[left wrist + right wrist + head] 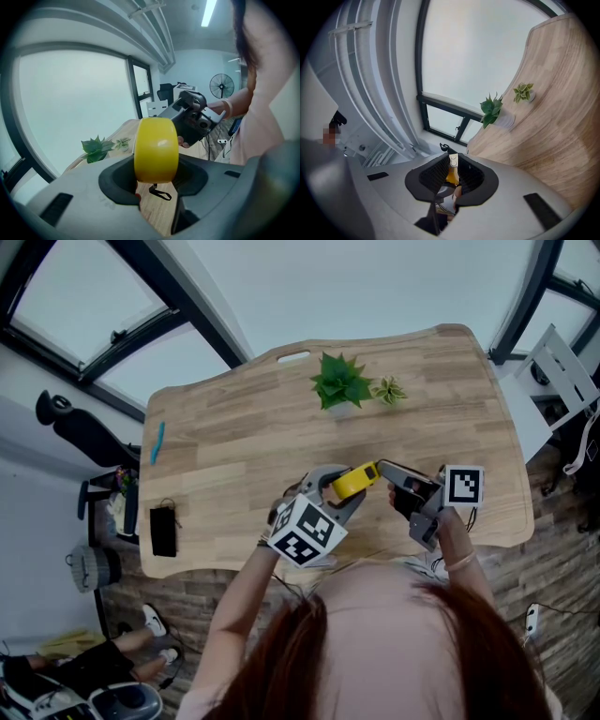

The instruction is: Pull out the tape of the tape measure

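Left gripper (pixel 339 491) is clenched on the yellow tape measure (pixel 156 149) above the wooden table (pixel 234 427), while the right gripper (pixel 453 176) has its 2 jaws pinched on the tape's end tab (pixel 453 161).

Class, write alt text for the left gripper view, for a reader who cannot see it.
A yellow tape measure sits clamped between the left gripper's grey jaws, mid-frame. Behind it the black right gripper reaches toward it, above a wooden table with two small green plants.
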`<action>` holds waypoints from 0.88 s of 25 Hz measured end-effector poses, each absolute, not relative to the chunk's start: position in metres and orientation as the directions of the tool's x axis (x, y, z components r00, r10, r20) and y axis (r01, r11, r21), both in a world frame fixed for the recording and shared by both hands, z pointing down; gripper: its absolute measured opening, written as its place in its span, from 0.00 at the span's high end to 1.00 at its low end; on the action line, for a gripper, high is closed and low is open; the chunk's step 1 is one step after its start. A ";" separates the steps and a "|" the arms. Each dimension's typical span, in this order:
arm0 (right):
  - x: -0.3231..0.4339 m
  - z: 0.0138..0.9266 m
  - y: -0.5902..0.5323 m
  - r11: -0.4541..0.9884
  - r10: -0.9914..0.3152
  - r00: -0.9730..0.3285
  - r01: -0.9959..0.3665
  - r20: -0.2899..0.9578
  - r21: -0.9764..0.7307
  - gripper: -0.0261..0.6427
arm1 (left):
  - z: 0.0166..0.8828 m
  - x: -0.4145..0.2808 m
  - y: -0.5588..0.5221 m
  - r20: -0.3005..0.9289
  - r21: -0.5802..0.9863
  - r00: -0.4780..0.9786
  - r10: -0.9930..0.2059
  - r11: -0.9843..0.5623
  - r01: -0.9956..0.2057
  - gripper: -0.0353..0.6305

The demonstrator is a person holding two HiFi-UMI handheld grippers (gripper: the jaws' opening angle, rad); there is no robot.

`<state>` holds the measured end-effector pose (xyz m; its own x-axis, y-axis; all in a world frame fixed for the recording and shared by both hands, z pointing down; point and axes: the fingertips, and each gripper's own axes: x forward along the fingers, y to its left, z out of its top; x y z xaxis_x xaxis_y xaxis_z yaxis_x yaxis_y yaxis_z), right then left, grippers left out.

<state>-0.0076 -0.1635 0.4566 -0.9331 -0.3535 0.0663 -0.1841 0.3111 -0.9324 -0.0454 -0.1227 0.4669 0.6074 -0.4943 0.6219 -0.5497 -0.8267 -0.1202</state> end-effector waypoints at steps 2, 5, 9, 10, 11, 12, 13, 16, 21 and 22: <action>-0.008 0.457 -0.162 0.288 -0.344 -0.937 -0.170 0.064 -0.942 0.89 | 0.468 -0.044 -0.122 0.622 -0.122 0.609 -0.493 -0.829 -0.546 0.70; -0.007 0.457 -0.161 0.276 -0.336 -0.941 -0.145 0.046 -0.950 0.88 | 0.467 -0.043 -0.121 0.618 -0.129 0.610 -0.496 -0.829 -0.544 0.70; -0.005 0.457 -0.156 0.241 -0.312 -0.950 -0.098 0.018 -0.966 0.89 | 0.466 -0.041 -0.119 0.618 -0.137 0.615 -0.490 -0.837 -0.530 0.70; -0.005 0.457 -0.155 0.234 -0.304 -0.953 -0.078 0.003 -0.969 0.89 | 0.466 -0.041 -0.118 0.619 -0.140 0.616 -0.488 -0.840 -0.525 0.70; -0.006 0.456 -0.154 0.228 -0.297 -0.955 -0.057 -0.014 -0.972 0.89 | 0.466 -0.040 -0.117 0.620 -0.142 0.616 -0.486 -0.842 -0.520 0.70; -0.006 0.454 -0.152 0.218 -0.291 -0.956 -0.035 -0.031 -0.975 0.89 | 0.467 -0.040 -0.116 0.622 -0.145 0.616 -0.484 -0.844 -0.516 0.70; -0.007 0.454 -0.151 0.208 -0.286 -0.957 -0.017 -0.044 -0.978 0.89 | 0.467 -0.040 -0.115 0.623 -0.148 0.616 -0.482 -0.846 -0.513 0.70; -0.006 0.455 -0.148 0.198 -0.279 -0.959 0.000 -0.056 -0.980 0.89 | 0.469 -0.039 -0.113 0.627 -0.157 0.613 -0.481 -0.849 -0.505 0.70; -0.005 0.454 -0.147 0.193 -0.285 -0.955 0.021 -0.076 -0.981 0.89 | 0.467 -0.038 -0.112 0.621 -0.158 0.613 -0.488 -0.844 -0.512 0.70; -0.005 0.453 -0.147 0.203 -0.288 -0.954 0.018 -0.077 -0.979 0.89 | 0.467 -0.038 -0.112 0.619 -0.158 0.613 -0.491 -0.842 -0.515 0.70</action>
